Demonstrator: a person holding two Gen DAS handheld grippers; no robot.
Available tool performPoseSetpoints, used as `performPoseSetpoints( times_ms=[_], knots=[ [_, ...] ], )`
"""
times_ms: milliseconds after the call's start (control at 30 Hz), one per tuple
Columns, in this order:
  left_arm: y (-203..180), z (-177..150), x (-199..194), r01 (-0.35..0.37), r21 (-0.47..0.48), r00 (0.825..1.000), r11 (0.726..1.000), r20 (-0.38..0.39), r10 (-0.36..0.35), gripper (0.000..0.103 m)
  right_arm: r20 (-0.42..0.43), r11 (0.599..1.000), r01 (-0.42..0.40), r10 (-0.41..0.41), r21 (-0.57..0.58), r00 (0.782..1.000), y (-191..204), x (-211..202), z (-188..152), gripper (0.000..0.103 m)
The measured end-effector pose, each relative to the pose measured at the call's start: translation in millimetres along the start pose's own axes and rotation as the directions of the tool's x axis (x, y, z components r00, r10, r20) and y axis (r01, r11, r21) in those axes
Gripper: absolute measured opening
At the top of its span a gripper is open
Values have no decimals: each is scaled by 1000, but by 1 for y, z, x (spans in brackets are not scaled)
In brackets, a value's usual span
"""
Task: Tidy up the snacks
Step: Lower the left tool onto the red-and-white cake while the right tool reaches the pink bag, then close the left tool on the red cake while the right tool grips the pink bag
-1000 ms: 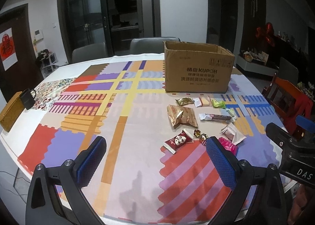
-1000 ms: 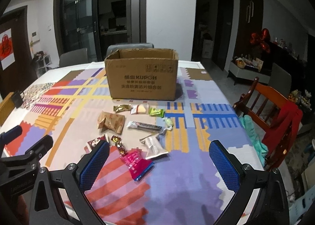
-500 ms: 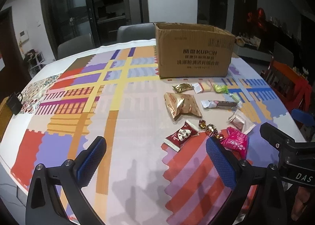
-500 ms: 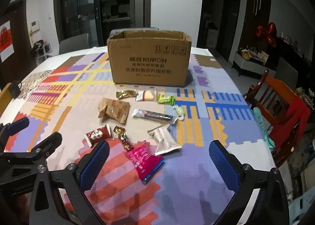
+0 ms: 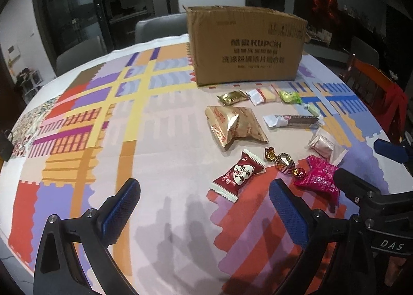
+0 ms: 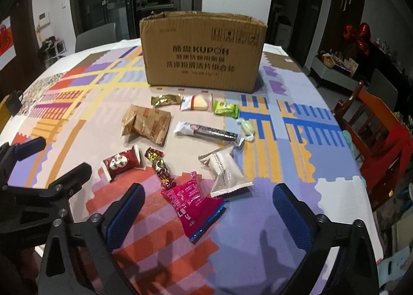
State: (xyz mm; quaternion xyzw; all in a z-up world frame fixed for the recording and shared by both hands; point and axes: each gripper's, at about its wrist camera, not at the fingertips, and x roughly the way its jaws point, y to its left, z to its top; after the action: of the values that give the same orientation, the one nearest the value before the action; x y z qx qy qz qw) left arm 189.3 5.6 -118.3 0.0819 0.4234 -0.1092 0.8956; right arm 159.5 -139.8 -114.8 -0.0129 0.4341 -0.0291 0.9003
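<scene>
cardboard box (image 6: 202, 49) blocking rear; tablecloth (image 5: 155, 160) left bare

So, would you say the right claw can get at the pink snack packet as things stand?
Probably yes: the pink snack packet lies flat just ahead of the right claw, whose jaws are closing but hold nothing. Only the foil candy beside it crowds the approach.

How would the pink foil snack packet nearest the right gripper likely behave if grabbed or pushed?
The pink foil packet looks crumpled and puffy, so it would probably flex and crinkle instead of staying stiff. Its glossy film may slip between the jaws. Lying flat on the tablecloth, it should slide, not roll.
</scene>
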Motion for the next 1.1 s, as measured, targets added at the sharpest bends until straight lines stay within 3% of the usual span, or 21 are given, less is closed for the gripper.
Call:
performPoseSetpoints(
  times_ms=[267, 500, 700, 767, 867, 1100],
  knots=[
    [-6, 1, 25, 41, 62, 998, 997, -45, -38, 93, -58, 1000, -22, 21, -6, 998, 2, 23, -3, 85],
    [-13, 1, 45, 60, 117, 996, 991, -70, -52, 89, -118, 999, -54, 53, -4, 992, 3, 43, -7, 66],
    [-18, 3, 59, 88, 144, 993, 986, -94, -75, 84, -132, 998, -62, 59, -14, 990, 3, 52, -7, 66],
    [-20, 4, 64, 95, 150, 991, 984, -103, -80, 80, -142, 997, -71, 68, -14, 987, 4, 56, -7, 60],
    [-22, 5, 70, 115, 148, 988, 982, -117, -98, 72, -173, 995, -95, 93, -3, 980, 3, 65, -8, 43],
    [-31, 8, 68, 144, 151, 985, 978, -119, -127, 32, -163, 992, -123, 127, 38, 978, -6, 68, -5, 39]
  ],
)
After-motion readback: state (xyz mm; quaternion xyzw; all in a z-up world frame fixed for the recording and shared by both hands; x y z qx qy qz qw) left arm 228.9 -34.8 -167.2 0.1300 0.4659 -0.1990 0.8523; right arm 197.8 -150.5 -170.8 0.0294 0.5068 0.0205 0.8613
